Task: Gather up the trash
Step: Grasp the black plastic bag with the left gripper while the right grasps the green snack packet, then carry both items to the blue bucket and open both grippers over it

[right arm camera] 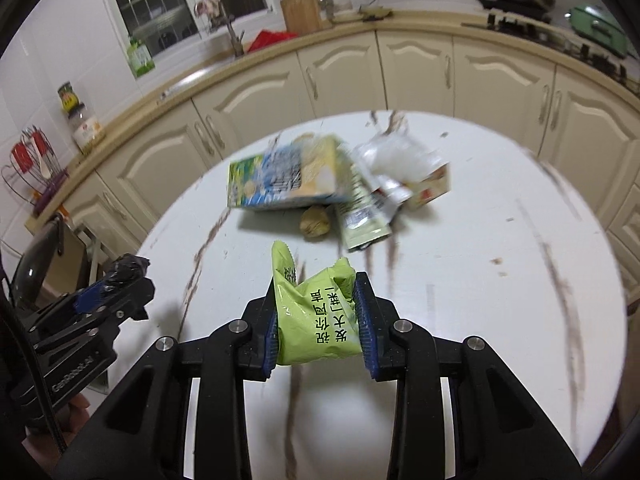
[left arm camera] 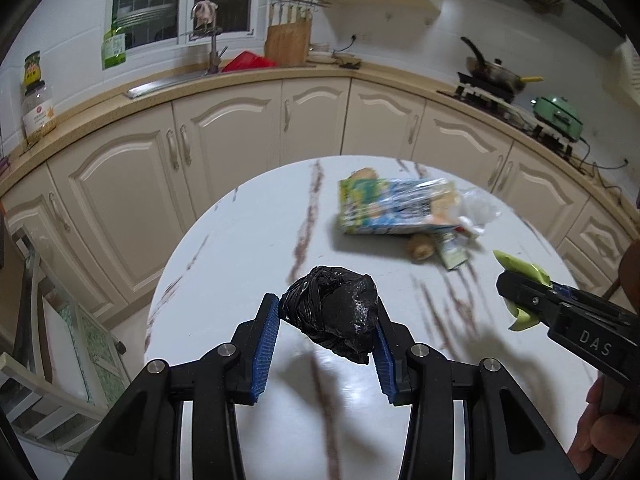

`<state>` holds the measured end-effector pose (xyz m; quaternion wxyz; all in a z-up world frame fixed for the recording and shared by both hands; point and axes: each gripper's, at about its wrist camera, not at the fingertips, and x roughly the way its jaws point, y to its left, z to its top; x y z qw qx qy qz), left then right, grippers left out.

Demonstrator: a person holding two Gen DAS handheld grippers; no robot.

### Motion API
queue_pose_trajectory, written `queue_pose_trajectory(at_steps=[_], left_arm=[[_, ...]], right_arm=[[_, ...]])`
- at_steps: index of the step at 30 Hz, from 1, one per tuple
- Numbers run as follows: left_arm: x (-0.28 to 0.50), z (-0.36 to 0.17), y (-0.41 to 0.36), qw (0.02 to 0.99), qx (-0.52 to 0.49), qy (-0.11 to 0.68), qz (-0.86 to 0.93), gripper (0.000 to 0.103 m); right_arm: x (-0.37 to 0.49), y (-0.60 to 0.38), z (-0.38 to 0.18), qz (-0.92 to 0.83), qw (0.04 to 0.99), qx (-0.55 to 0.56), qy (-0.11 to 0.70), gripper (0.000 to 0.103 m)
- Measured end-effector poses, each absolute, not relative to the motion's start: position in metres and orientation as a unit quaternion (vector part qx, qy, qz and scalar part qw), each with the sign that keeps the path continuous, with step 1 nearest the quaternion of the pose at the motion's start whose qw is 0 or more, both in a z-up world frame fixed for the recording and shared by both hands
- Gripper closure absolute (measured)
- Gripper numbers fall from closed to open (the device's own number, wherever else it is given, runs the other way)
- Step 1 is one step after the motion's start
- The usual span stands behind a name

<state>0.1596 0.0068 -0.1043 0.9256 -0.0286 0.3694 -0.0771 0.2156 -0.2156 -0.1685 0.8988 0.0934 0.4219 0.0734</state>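
Left gripper pinches a crumpled black plastic bag btwn its blue fingers; bag is glossy, wadded into a lump, held clear above the white round tabletop. Right gripper has its fingers clamped on a lime-green snack wrapper w/ black printed characters, creased, 1 torn corner sticking up. More trash lies in a heap further back on the tabletop: a blue-green carton, a crinkled clear plastic bag, a pale green packet, a brown walnut-like lump just beside the carton
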Motion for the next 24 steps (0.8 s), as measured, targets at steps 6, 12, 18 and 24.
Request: queue_pose_trajectory(at_steps=[6, 12, 18, 24], left_arm=[[0.137, -0.077, -0.04, 0.931, -0.006, 0.347, -0.114, 0.063], [0.114, -0.061, -0.105, 0.929, 0.021, 0.331, -0.162, 0.063], [0.095, -0.05, -0.18, 0.921, 0.046, 0.316, -0.223, 0.063], [0.078, -0.054, -0.26, 0.898, 0.067, 0.318, -0.297, 0.063]], right_arm=[[0.185, -0.259, -0.139, 0.064, 0.912, 0.116, 0.388, 0.072], [0.149, -0.313, -0.119, 0.039, 0.922, 0.133, 0.361, 0.072], [0.109, -0.382, -0.103, -0.01, 0.929, 0.146, 0.339, 0.072], [0.069, -0.455, -0.104, -0.078, 0.923, 0.17, 0.336, 0.072]])
